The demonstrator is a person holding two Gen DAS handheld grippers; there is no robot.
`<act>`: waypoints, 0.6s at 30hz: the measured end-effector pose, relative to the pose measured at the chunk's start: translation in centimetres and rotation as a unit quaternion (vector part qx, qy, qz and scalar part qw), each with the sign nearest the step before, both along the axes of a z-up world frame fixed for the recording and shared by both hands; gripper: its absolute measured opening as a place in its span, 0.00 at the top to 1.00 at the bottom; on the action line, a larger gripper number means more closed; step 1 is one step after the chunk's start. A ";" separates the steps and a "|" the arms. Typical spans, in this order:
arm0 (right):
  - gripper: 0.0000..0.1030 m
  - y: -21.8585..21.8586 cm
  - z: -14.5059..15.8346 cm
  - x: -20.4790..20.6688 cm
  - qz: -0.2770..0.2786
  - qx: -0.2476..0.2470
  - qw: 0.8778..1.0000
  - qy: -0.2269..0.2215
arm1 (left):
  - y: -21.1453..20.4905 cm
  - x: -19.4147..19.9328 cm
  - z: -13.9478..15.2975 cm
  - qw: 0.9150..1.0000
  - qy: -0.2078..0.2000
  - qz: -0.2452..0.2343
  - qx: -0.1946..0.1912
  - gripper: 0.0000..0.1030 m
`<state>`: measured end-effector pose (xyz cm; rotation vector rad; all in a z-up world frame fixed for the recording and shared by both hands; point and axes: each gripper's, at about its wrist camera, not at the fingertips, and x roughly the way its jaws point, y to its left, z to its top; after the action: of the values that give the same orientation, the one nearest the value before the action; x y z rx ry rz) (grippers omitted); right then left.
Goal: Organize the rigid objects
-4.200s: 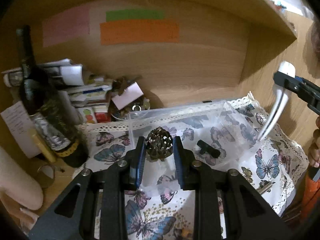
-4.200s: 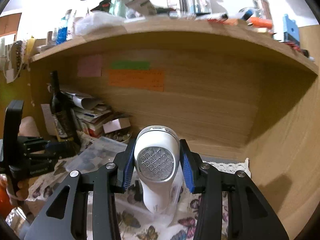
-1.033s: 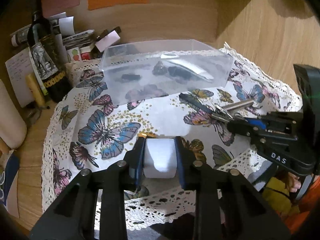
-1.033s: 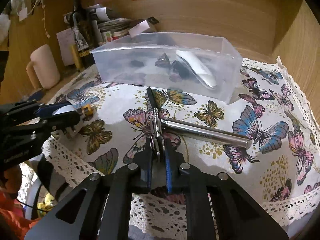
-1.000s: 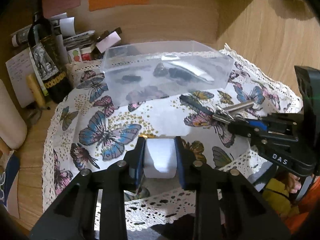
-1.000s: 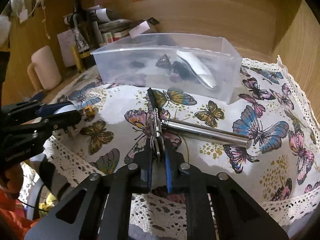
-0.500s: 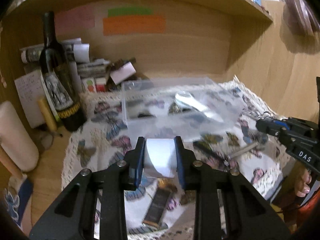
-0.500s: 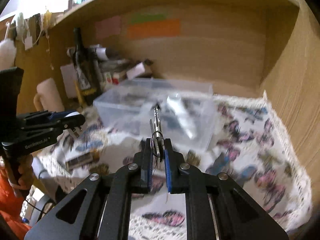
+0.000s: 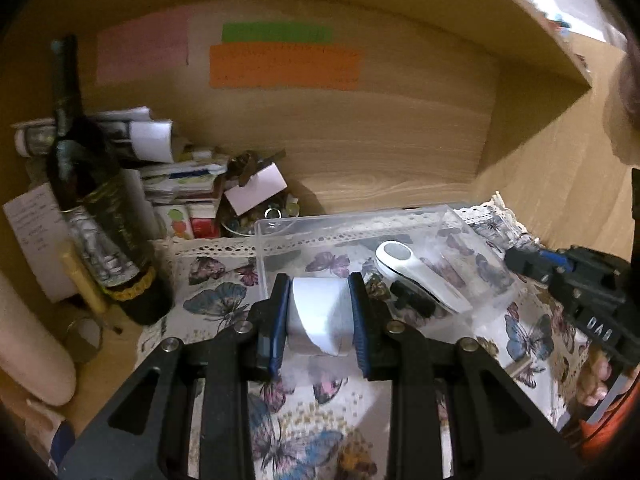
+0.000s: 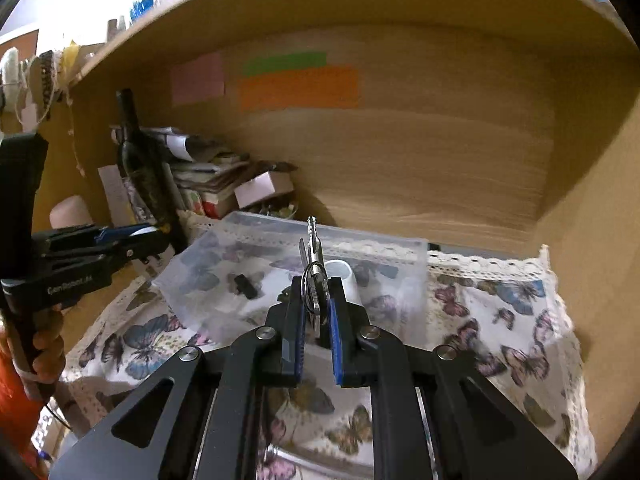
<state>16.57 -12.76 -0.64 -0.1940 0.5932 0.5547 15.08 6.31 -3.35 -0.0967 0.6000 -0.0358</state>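
My left gripper (image 9: 318, 320) is shut on a white roll-shaped object (image 9: 318, 322), held in the air at the near left rim of the clear plastic bin (image 9: 360, 226). The bin holds a white handheld device (image 9: 420, 276) and a small black piece (image 9: 412, 300). My right gripper (image 10: 316, 320) is shut on a bunch of keys (image 10: 314, 276) whose blades point up, held above the near side of the bin (image 10: 408, 276). The left gripper also shows in the right wrist view (image 10: 132, 240), and the right gripper in the left wrist view (image 9: 532, 266).
A butterfly-print cloth (image 9: 216, 304) covers the table inside a wooden alcove. A dark wine bottle (image 9: 100, 216), stacked papers and boxes (image 9: 176, 188) and a pale cylinder (image 9: 24, 340) stand at the left. A shelf (image 10: 360, 4) hangs overhead.
Both grippers have lifted from the cloth's front edge and moved forward to the bin, the left carrying the white roll, the right carrying the keys. The metal cylinder stayed behind.
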 end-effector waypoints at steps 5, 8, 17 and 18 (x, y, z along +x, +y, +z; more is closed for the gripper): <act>0.91 2.4 -2.2 3.0 0.027 -0.021 0.998 0.047 | 0.0 3.6 -1.7 0.999 0.043 -0.012 -0.003 0.73; 0.91 3.8 -3.7 4.1 0.041 -0.043 0.995 0.075 | -0.6 4.9 -2.9 0.998 0.061 -0.019 0.005 0.73; 0.89 5.2 -5.6 4.9 0.064 -0.056 0.992 0.091 | -1.0 6.2 -4.6 0.996 0.083 -0.027 0.009 0.73; 0.89 5.1 -5.6 4.9 0.063 -0.056 0.992 0.092 | -1.0 6.2 -4.7 0.996 0.082 -0.026 0.010 0.73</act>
<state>21.50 -7.62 -6.24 -0.2901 0.7970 0.6663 21.31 5.30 -8.02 -0.0649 0.7676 -0.0726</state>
